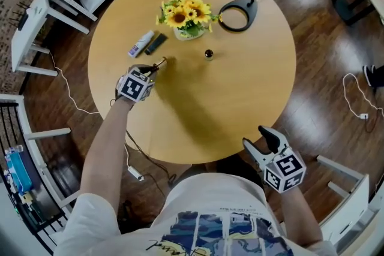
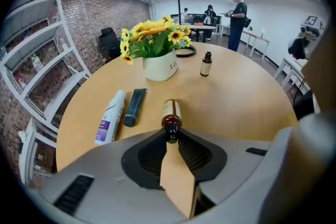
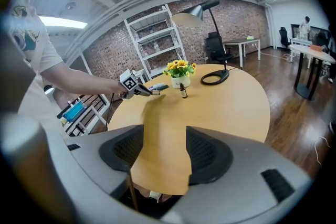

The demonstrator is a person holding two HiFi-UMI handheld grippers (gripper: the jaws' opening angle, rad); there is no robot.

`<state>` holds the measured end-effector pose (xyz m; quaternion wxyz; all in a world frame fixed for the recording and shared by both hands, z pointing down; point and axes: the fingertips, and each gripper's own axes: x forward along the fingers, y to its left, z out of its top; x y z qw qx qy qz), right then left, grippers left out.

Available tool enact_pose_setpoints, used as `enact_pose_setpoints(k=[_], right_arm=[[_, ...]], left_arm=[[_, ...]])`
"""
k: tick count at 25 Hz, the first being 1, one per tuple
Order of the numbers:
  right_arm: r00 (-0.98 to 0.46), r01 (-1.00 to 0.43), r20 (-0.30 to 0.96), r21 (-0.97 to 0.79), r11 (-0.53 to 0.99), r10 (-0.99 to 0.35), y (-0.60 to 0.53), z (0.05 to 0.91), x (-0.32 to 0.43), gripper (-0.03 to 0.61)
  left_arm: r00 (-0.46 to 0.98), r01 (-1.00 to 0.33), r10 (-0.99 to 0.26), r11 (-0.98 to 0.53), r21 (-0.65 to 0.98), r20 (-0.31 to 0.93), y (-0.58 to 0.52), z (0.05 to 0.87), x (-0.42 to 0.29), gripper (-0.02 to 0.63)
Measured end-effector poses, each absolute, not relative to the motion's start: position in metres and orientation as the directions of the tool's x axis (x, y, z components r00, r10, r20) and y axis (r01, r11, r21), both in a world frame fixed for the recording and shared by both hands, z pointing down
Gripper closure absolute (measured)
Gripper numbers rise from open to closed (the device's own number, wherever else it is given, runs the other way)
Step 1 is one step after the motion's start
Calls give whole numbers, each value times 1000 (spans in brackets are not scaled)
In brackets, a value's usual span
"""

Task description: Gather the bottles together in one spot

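My left gripper [image 1: 157, 66] is shut on the black cap of a small amber bottle [image 2: 170, 114], whose body sticks out past the jaws, over the left part of the round table [image 1: 240, 99]. A second small amber bottle [image 1: 208, 54] stands upright near the table's middle, also seen in the left gripper view [image 2: 206, 64] and the right gripper view [image 3: 182, 91]. A white bottle [image 1: 141, 44] and a dark tube [image 1: 156, 43] lie side by side just beyond my left gripper [image 2: 171, 136]. My right gripper [image 1: 262, 142] hangs open at the table's near edge, holding nothing [image 3: 165, 149].
A pot of yellow flowers [image 1: 187, 16] and a black lamp base [image 1: 235, 15] stand at the table's far side. White shelving [image 1: 36, 27] lines the left. Cables lie on the wooden floor [image 1: 336, 69]. People stand far off in the room [image 2: 239, 13].
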<state>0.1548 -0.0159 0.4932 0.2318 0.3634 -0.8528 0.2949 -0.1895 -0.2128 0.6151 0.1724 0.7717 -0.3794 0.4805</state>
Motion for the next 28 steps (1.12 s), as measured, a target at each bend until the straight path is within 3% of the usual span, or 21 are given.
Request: enact_pose_setpoints(k=[5, 11, 15, 24, 28], right_arm=[[-637, -753, 591, -340, 563, -496, -10, 492, 144, 304], [-626, -770, 565, -338, 542, -537, -6, 486, 145, 304], [-615, -781, 553, -334, 527, -562, -4, 481, 158, 304], [-579, -815, 519, -344, 467, -628, -10, 481, 185, 304], [-565, -825, 512, -350, 444, -646, -11, 482, 199, 304]], left_arm=[[244, -638, -385, -755, -151, 890, -215, 582, -167, 537], [171, -397, -321, -888, -233, 932, -224, 562, -126, 537], [49, -199, -267, -947, -253, 962, -224, 568, -107, 537], [-233, 267, -263, -943, -199, 936, -250, 589, -70, 537], [-305, 373, -253, -919, -129, 918, -255, 604, -58, 537]])
